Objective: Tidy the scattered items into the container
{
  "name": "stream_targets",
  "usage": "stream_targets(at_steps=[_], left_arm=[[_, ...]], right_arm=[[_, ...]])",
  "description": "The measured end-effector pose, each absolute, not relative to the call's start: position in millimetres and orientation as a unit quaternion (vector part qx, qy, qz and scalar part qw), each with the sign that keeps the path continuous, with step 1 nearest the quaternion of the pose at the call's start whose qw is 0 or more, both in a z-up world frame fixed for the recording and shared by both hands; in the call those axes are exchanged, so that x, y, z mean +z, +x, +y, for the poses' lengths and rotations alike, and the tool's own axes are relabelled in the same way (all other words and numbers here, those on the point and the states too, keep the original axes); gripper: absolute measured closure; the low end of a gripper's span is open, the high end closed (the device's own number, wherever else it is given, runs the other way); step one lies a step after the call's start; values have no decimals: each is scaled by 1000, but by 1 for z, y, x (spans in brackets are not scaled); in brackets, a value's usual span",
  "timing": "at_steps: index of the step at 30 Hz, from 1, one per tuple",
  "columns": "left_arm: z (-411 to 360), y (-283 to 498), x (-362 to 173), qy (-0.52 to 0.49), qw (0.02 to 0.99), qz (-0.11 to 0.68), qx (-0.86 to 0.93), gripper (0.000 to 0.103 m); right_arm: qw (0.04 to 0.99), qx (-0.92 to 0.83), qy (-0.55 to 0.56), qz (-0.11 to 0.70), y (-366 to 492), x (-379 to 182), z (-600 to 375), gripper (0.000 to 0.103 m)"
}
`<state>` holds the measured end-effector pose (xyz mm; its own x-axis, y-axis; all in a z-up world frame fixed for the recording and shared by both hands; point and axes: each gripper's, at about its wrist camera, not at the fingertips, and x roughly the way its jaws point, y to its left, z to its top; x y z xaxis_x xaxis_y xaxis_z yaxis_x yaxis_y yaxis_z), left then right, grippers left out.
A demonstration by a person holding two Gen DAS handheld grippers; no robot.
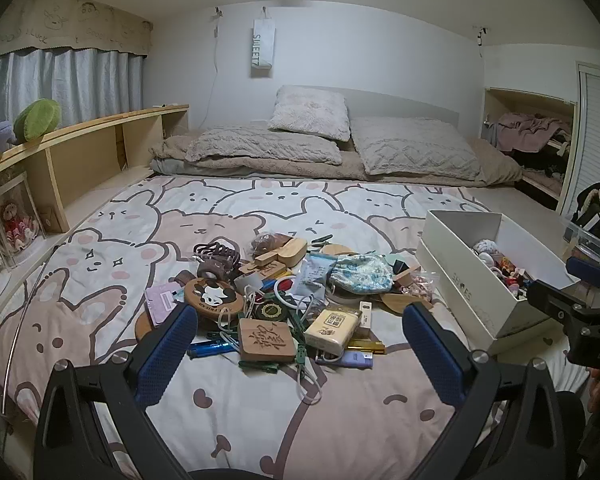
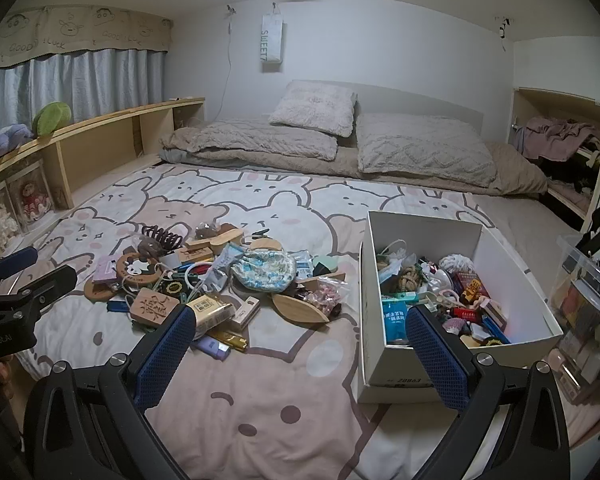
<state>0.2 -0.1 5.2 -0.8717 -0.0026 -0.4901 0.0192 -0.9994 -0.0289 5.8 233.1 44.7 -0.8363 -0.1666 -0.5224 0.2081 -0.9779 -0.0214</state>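
Left wrist view: the left gripper [image 1: 300, 332] hangs spread and empty, the scattered pile [image 1: 276, 292] straight ahead mid-bed, nearer this hand. Right wrist view: the right gripper [image 2: 300, 334], also spread, has the box [image 2: 516, 276] ahead-right near the bed's right edge.

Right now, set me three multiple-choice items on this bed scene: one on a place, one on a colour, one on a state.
1. Where does the white shoebox stand relative to the pile of scattered items?
A left
B right
C on it

2. What colour are the gripper finger pads?
A blue
B red
C yellow

3. How are the right gripper jaws?
A shut on a pouch
B shut empty
C wide open, empty

Answers: B, the box sits right of the pile; A, the pads are blue; C, only bedsheet shows between the jaws.
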Motion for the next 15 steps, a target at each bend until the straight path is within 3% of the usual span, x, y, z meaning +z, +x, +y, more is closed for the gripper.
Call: stream_targets(at_steps=[15], left_arm=[[1, -1, 4, 254, 5, 16, -967, 0]], right_arm=[[98, -957, 270, 40, 5, 43, 233, 0]])
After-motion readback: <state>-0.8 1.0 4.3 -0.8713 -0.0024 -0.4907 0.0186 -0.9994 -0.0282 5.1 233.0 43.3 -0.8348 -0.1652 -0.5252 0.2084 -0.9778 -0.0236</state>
